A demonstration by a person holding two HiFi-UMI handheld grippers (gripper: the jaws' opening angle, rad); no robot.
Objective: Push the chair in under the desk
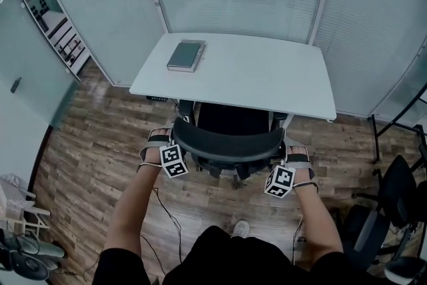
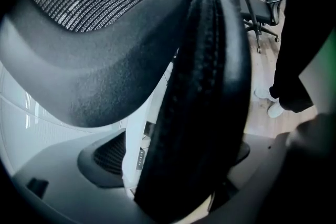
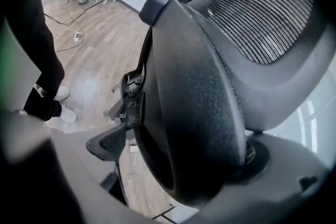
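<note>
A black office chair (image 1: 227, 141) stands in front of the white desk (image 1: 267, 77), its seat partly under the front edge and its curved backrest toward me. My left gripper (image 1: 175, 141) is shut on the left end of the backrest, and my right gripper (image 1: 283, 151) is shut on the right end. In the left gripper view the padded backrest rim (image 2: 205, 86) fills the gap between the jaws of the left gripper (image 2: 178, 165). In the right gripper view the backrest rim (image 3: 194, 102) sits clamped in the right gripper (image 3: 184, 157), with mesh above it.
A grey-green book (image 1: 186, 55) lies on the desk's left part. Frosted glass walls close in behind and beside the desk. A second black chair (image 1: 393, 197) stands at the right. Cables (image 1: 170, 217) run over the wooden floor, and my shoe (image 1: 240, 229) is behind the chair.
</note>
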